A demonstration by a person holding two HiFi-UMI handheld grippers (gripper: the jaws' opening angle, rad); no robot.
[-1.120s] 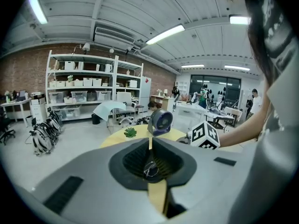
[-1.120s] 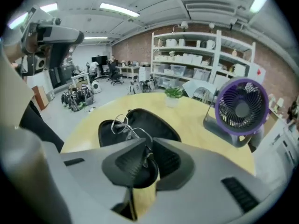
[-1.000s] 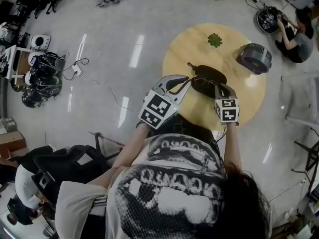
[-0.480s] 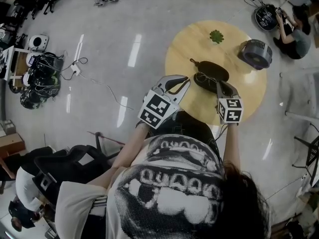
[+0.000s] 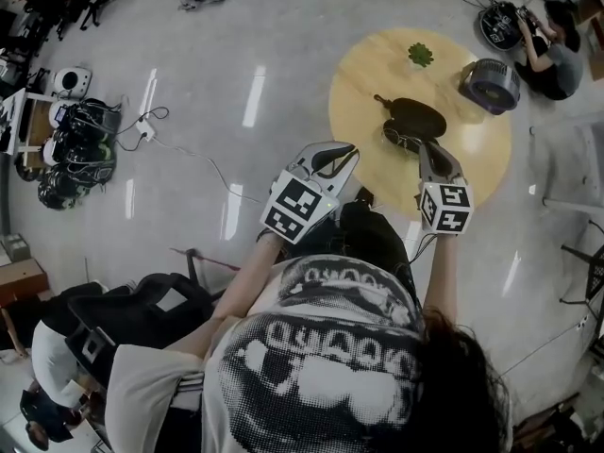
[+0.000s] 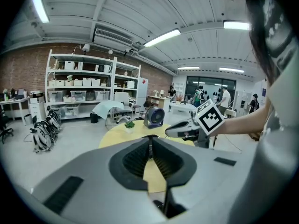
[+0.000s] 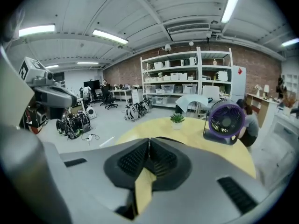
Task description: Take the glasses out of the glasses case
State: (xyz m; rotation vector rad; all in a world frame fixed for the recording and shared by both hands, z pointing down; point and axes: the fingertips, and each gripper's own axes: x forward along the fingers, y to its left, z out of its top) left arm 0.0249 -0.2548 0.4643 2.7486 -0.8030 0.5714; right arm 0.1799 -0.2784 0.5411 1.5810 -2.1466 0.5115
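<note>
From the head view, a round yellow wooden table (image 5: pixel 359 111) stands on a grey shiny floor (image 5: pixel 236 45). An oval black glasses case (image 5: pixel 421 116) lies near the middle of the table. The dark glasses (image 5: pixel 400 140) are a small shape just beside the case, on the person's side; I cannot tell if they touch it. The right gripper (image 5: pixel 423 145) reaches over the near edge of the table, with its tip at the glasses. The left gripper (image 5: pixel 347 151) hangs over the floor, just beside the left edge of the table. A round purple fan (image 5: pixel 491 85) and a small green plant (image 5: pixel 421 55) stand at the far rim, well apart from the case, and bare table top lies left of the case.

In the left gripper view, the jaws are pressed together with nothing between them, and this view also shows white shelves (image 6: pixel 84 85) along a brick wall.

In the right gripper view, the jaws meet at their tips with nothing visible between them. A thin dark edge shows just behind them.
</note>
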